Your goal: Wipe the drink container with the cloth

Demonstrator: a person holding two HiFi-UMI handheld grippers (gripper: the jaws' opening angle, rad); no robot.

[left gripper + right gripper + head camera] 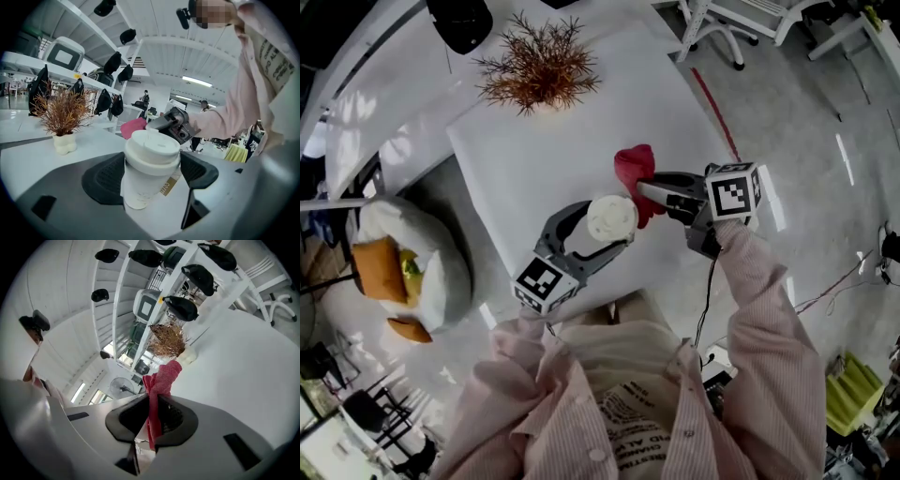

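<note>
Two grippers engaged: white lidded cup clamped by left gripper; red cloth pinched by right gripper, beside cup lid.

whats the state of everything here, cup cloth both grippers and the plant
drink container: upright, lid on, clamped between the left jaws
cloth: bunched, pinched in the right jaws, close to the container's top; contact unclear
left gripper: shut on the drink container
right gripper: shut on the cloth
plant: upright, apart from both grippers
</note>
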